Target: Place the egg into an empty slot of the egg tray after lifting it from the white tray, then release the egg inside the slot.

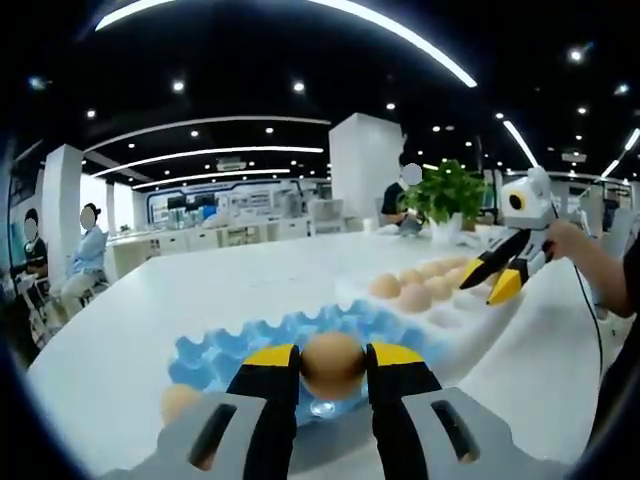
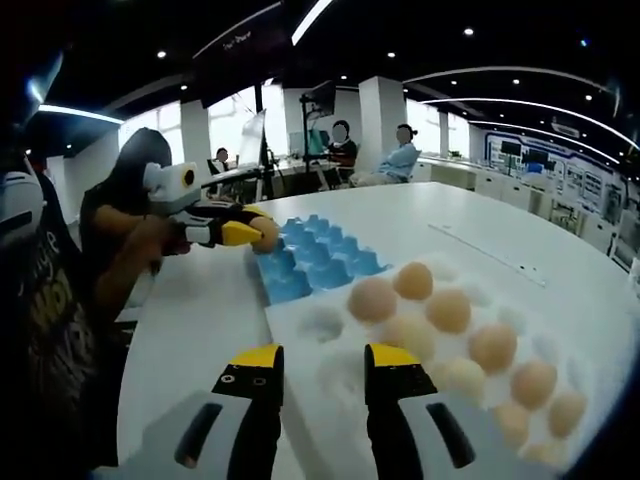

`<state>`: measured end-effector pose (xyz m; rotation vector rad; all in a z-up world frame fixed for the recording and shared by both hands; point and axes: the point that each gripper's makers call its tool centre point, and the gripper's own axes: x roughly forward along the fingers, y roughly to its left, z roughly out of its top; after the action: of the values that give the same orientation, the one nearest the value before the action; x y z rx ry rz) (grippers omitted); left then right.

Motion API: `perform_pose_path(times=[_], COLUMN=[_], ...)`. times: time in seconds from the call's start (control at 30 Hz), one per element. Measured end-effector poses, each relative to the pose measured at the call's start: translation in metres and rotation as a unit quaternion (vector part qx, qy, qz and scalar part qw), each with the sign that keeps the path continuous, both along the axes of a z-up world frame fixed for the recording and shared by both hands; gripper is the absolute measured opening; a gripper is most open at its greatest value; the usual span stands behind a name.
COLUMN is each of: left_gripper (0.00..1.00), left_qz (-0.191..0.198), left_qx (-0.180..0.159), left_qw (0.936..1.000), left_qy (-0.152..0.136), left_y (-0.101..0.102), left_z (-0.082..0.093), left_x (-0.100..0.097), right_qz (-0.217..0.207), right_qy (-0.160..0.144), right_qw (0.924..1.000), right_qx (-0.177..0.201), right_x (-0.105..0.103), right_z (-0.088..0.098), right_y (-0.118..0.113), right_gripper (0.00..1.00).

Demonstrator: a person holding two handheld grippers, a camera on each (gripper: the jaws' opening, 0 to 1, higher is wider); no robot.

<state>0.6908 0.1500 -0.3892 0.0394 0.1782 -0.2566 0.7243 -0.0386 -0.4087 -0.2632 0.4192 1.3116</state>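
Note:
My left gripper (image 1: pixel 333 362) is shut on a brown egg (image 1: pixel 332 365) and holds it just above the blue egg tray (image 1: pixel 225 352). One more egg (image 1: pixel 178 402) sits in a near slot of that tray. Beyond it lies the white tray (image 1: pixel 470 322) with several eggs (image 1: pixel 415 296). My right gripper (image 2: pixel 322 362) stands open over the near edge of the white tray (image 2: pixel 330 385), nothing between its fingers. In the right gripper view the left gripper (image 2: pixel 245 233) shows at the blue tray's (image 2: pixel 318 259) far side with the egg (image 2: pixel 265 234). In the left gripper view the right gripper (image 1: pixel 490 283) hangs over the white tray.
Both trays lie on a long white table (image 1: pixel 150 310). A potted plant (image 1: pixel 446 195) stands at its far end. The person's arm (image 2: pixel 120 250) reaches in from the left of the right gripper view. People sit at desks in the background.

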Motion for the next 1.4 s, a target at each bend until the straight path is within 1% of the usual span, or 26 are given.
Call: perform_pose_path(times=[0.23,0.27,0.3,0.4,0.57,0.63,0.67,0.7,0.8,0.93,1.3,1.4], left_gripper=[0.27,0.27,0.27,0.27,0.27,0.23,0.24,0.24,0.27,0.27,0.27,0.30], left_qz=[0.006,0.004,0.003,0.003,0.003,0.004,0.002,0.001,0.001,0.001,-0.004,-0.004], left_qx=[0.004,0.004,-0.002,0.001,0.001,-0.003,-0.016,-0.017,-0.011,-0.010,-0.014,-0.014], left_qw=[0.9998,0.9999,0.9998,0.9998,0.9998,0.9998,0.9998,0.9998,0.9999,0.9999,0.9999,0.9999], left_qy=[0.017,0.016,0.018,0.017,0.020,0.017,0.007,0.006,0.005,0.006,0.003,0.002], left_y=[0.002,0.001,0.000,-0.001,0.000,0.001,0.000,0.001,0.001,0.001,-0.003,-0.004], left_z=[-0.012,-0.012,-0.013,-0.014,-0.013,-0.012,-0.008,-0.006,-0.005,-0.005,-0.003,-0.002], left_x=[0.001,0.002,0.003,0.004,0.006,0.006,0.006,0.006,0.006,0.005,0.003,0.002], right_qz=[0.001,0.000,0.000,0.002,0.004,0.002,0.001,0.001,0.001,-0.002,-0.015,-0.017], right_qy=[0.000,0.001,0.001,0.002,0.002,0.003,0.003,0.003,0.003,0.001,-0.011,-0.014], right_qw=[1.0000,1.0000,1.0000,1.0000,1.0000,1.0000,1.0000,1.0000,1.0000,1.0000,0.9998,0.9997], right_qx=[0.000,0.000,0.000,-0.002,-0.002,-0.001,-0.001,-0.002,-0.002,0.001,-0.002,-0.006], right_x=[0.000,0.000,0.000,-0.001,-0.001,0.000,0.000,0.001,0.001,0.002,0.007,0.007], right_z=[0.000,0.000,-0.001,-0.002,-0.002,-0.002,-0.002,-0.003,-0.003,-0.001,0.005,0.005], right_y=[0.000,0.000,0.000,0.001,0.001,0.001,0.000,0.000,0.000,-0.003,-0.018,-0.023], right_gripper=[0.33,0.33,0.33,0.33,0.33,0.33,0.33,0.33,0.33,0.33,0.33,0.33])
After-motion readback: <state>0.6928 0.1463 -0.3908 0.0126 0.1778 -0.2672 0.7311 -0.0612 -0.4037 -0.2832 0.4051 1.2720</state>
